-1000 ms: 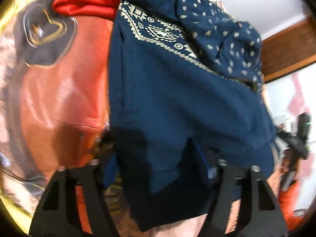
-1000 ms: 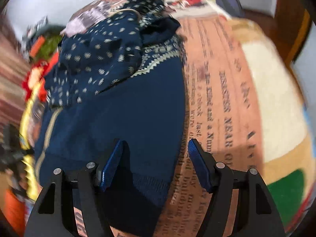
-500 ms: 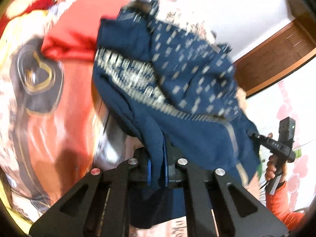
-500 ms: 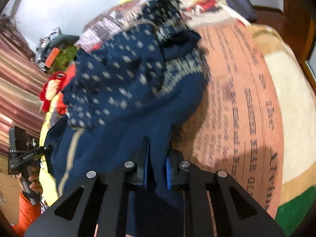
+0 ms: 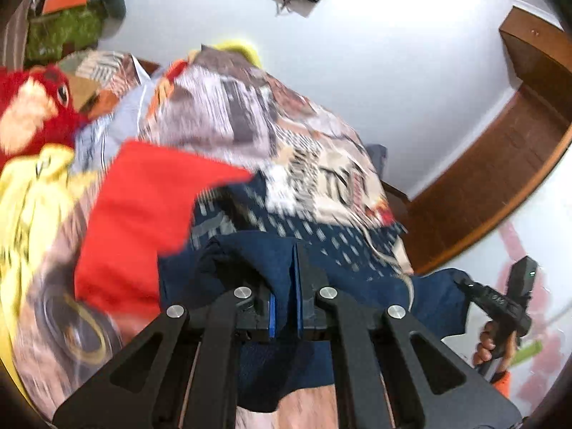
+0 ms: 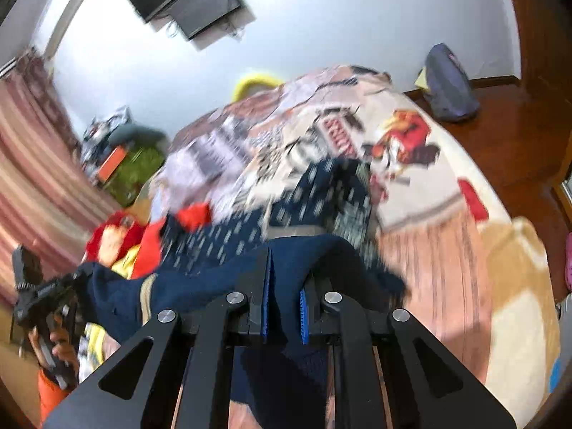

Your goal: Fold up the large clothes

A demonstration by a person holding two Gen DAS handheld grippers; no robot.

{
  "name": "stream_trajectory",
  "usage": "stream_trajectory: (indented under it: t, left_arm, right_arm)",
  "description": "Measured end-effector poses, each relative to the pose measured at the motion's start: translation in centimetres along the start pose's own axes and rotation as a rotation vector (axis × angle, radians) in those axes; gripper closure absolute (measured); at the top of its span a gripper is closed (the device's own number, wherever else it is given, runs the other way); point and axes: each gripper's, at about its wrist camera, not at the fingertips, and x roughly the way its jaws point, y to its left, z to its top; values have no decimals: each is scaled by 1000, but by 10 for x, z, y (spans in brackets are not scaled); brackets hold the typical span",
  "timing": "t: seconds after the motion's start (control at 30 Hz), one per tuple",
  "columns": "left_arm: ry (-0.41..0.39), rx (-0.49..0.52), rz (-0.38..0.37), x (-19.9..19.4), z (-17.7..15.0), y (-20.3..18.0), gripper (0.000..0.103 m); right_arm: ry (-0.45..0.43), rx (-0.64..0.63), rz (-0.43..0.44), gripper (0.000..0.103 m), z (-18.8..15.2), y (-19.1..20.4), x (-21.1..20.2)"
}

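Note:
A navy blue sweater with a pale patterned band and small white flecks hangs between both grippers above the bed. My left gripper is shut on one edge of it. My right gripper is shut on the other edge of the sweater. The patterned upper part trails down onto the printed bedspread. The right gripper shows at the right of the left wrist view, and the left gripper at the left of the right wrist view. Both views are motion-blurred.
A red garment lies on the bed left of the sweater, with red and yellow plush toys beyond. A wall screen hangs above. A wooden frame stands at right. A grey bag sits on the wooden floor.
Both grippers went from open to shut on the sweater's edge, then lifted it. The views tilted up to show the wall and screen.

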Motion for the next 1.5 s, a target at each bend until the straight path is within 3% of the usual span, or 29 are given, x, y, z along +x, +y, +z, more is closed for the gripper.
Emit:
stream_trajectory:
  t: [0.1,0.27,0.4,0.5,0.6,0.7,0.77,0.87,0.97,1.1,1.27,1.5]
  left_arm:
    - [6,9,78,38,22,10,97]
    - [101,2,203,112,18,42,96]
    - [192,19,219,153,3,62,91]
    - [188,82,221,148,-5,57,91]
    - [192,144,242,132,-4,43,86]
    - [176,206,247,110,-5,24,69]
    - [139,253,239,88,-6,9,64]
    - [86,317,223,62,-13,-11,59]
    - [97,356,178,52,-26,-29,56]
    - [150,400,129,61,-50,-48,56]
    - [242,424,136,101,-73,-55,56]
    - [243,373,164,149,-49,-42,56]
  right_arm:
    - [12,33,-47,92,27,-17,43]
    - [125,44,-139,92,31,-41,122]
    - [162,80,-125,92,26,-59,148]
    - [165,64,-97,88,23,-60,139]
    - [185,11,-123,86,23,-54,126]
    - [152,-72,-224,70,22,-39,105]
    - [87,-147,-274,65,17,-26,81]
    - [59,-180,-238,61,9,-13,55]
    - [78,-185,-161,60,-3,2,42]
    - [125,-222,-93,60,-23,26,48]
    - [197,-251,-45,60,-45,49,80]
    - [207,-272,-63,56,-36,58,121]
